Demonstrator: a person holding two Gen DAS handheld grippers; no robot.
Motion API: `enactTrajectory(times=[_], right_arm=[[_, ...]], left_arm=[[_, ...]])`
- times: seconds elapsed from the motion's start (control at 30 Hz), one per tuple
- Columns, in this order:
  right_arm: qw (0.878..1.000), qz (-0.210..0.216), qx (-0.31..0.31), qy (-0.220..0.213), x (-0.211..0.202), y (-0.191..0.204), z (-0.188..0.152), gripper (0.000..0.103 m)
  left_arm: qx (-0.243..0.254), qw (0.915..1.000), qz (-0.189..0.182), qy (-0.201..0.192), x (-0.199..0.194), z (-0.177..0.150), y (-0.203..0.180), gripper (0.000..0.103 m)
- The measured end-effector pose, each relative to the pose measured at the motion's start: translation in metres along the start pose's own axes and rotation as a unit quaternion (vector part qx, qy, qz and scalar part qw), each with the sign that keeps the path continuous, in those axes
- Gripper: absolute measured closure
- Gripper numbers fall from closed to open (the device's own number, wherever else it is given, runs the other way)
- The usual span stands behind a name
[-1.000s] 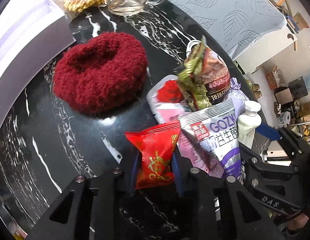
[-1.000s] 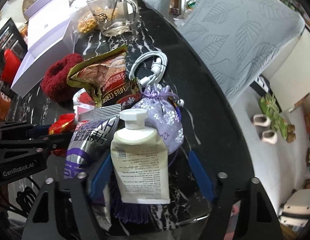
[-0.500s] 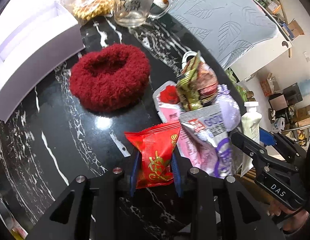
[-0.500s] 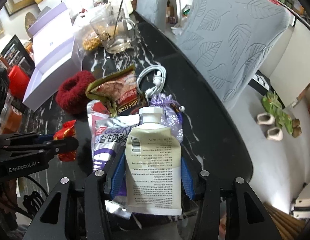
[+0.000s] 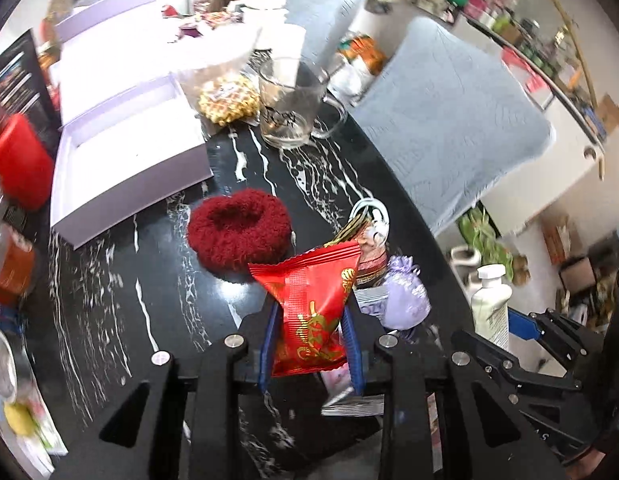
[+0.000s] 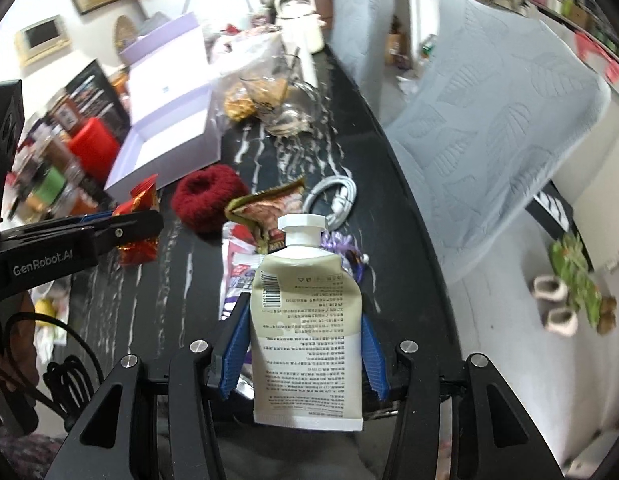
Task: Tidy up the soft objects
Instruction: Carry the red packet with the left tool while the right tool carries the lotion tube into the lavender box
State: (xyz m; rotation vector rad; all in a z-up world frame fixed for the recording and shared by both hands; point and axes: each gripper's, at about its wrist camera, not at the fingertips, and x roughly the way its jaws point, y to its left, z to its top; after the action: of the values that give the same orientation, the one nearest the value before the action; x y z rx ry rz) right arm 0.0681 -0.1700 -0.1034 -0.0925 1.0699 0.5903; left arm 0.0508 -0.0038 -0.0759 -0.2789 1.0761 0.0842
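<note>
Left gripper (image 5: 309, 334) clamped on the red packet (image 5: 313, 308), lifted above the black marble table (image 5: 109, 280); right gripper (image 6: 303, 344) squeezing the spout pouch (image 6: 307, 336) upright over the table's near right edge; red scrunchie (image 5: 239, 232) lies mid-table beside the open lilac box (image 5: 125, 160); lilac sachet (image 5: 405, 292), cable (image 6: 335, 198) and more packets (image 6: 269, 212) heaped near the right edge
</note>
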Motion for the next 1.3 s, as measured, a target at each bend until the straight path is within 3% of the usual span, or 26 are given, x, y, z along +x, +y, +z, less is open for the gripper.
enactTrajectory(times=[0.53,1.3], right_arm=[[0.992,0.079,-0.1,-0.011,-0.012,0.014,0.031,0.054],[0.976,0.132,-0.173,0.001,0.035,0.109,0.115,0.054]], left_arm=[[-0.115,0.9913,0.046,-0.045,-0.037,-0.017,0.014,0.074],[-0.131,0.9869,0.073,-0.06,-0.044,0.047,0.107,0.074]])
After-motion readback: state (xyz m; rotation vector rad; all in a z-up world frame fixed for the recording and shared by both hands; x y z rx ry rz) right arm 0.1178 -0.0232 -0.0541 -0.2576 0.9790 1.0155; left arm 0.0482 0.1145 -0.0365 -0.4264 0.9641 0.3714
